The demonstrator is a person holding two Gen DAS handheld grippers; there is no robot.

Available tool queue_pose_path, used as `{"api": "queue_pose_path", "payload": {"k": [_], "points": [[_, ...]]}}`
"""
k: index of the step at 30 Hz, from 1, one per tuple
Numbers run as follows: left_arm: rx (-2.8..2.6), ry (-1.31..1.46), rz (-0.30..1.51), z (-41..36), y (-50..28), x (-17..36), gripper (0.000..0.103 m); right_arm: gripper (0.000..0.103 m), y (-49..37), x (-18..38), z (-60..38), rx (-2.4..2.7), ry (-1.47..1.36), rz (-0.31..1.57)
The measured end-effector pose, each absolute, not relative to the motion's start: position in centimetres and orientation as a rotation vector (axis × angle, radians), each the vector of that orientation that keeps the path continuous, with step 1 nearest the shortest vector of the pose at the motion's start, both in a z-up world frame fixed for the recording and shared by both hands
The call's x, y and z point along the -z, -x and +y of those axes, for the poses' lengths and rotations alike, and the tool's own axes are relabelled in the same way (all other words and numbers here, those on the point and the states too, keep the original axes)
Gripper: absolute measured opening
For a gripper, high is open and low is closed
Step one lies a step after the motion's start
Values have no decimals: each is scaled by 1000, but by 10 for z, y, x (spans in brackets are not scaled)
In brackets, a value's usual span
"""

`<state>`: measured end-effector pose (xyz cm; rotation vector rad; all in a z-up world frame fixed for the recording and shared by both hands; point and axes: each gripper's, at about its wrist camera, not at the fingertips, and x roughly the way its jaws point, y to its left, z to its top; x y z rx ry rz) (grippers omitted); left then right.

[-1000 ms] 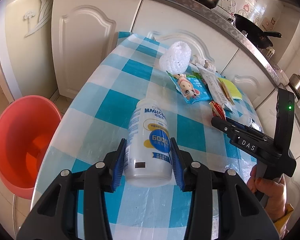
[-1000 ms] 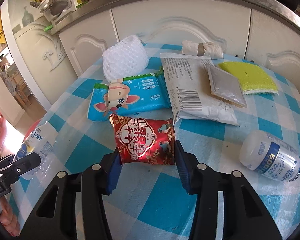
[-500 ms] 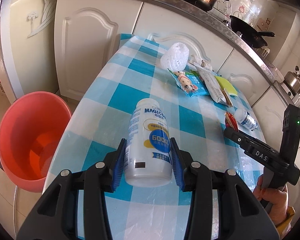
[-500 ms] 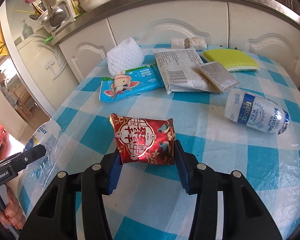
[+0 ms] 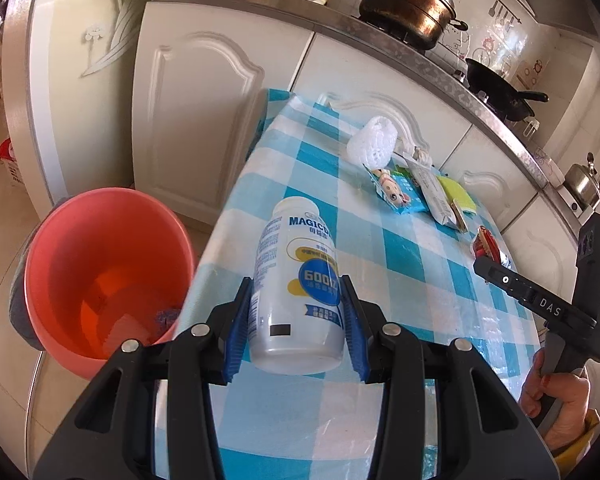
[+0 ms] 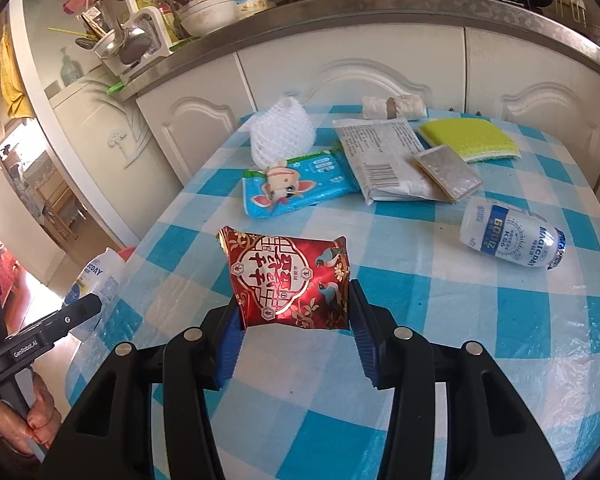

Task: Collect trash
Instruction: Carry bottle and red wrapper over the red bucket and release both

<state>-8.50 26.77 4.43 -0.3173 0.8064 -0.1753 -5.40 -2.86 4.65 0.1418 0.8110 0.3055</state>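
The left gripper (image 5: 296,320) is clamped on a white plastic bottle (image 5: 298,280), its 2 blue pads pressing the bottle's sides near the base, cap end pointing away, lifted above the near left edge of a table (image 5: 412,280) covered in blue and white checks. Left of it and lower, on the floor beside the table, stands an orange bucket (image 5: 100,276) with some scraps in the bottom. The right gripper (image 6: 292,320) grips a red snack packet (image 6: 288,280) by its lower edges, held clear of the cloth. Farther out on the table lie a blue wet-wipe pack (image 6: 300,190), a white foam net (image 6: 282,130) behind it, a grey printed bag (image 6: 384,160) with a small silver sachet (image 6: 446,172) on it, a yellow sponge (image 6: 468,138), a rolled paper bundle (image 6: 392,106) at the far edge, and a second white bottle (image 6: 512,238) lying on its side to the right. White cabinet doors (image 6: 340,68) run behind the table
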Motion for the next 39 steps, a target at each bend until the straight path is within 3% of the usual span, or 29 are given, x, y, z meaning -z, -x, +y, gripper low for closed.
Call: {"api": "queue_pose_path", "payload": {"k": [19, 39], "points": [[-86, 390, 769, 404, 101, -35, 44, 50, 39, -78, 155, -718, -29, 832], [-138, 424, 885, 423, 72, 26, 44, 53, 18, -32, 245, -813, 124, 940]]}}
